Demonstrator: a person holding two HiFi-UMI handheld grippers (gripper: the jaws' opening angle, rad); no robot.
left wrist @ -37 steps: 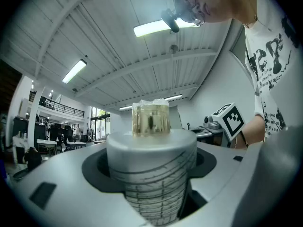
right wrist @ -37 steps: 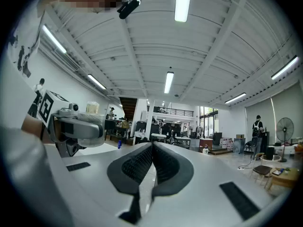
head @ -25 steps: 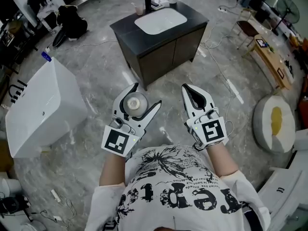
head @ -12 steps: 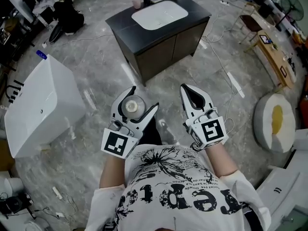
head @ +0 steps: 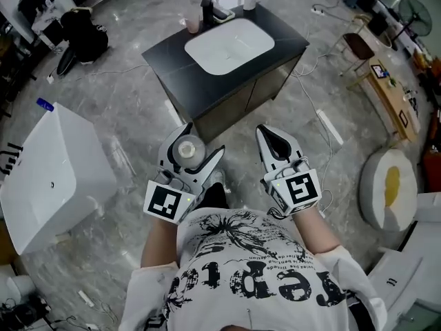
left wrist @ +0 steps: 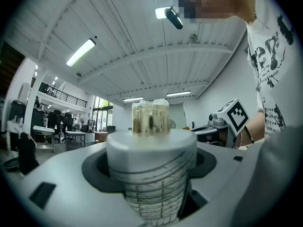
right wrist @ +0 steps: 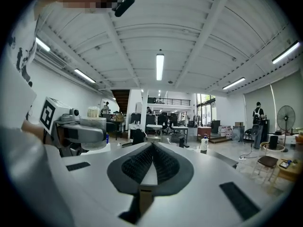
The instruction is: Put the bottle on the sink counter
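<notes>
Head view shows my left hand-held gripper (head: 204,138) clamped on the pale ribbed plastic bottle (head: 188,148); the right hand-held gripper (head: 274,135) is closed, empty. The dark sink surface (head: 179,54) lies at 12 o'clock, well apart. I fear the bottle may slip during the carry.

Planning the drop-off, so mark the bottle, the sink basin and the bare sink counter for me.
bottle (head: 189,148): head view, on its round top.
sink basin (head: 229,45): head view, on the white bowl's floor.
sink counter (head: 173,62): head view, on the bare dark top left of the basin.
</notes>
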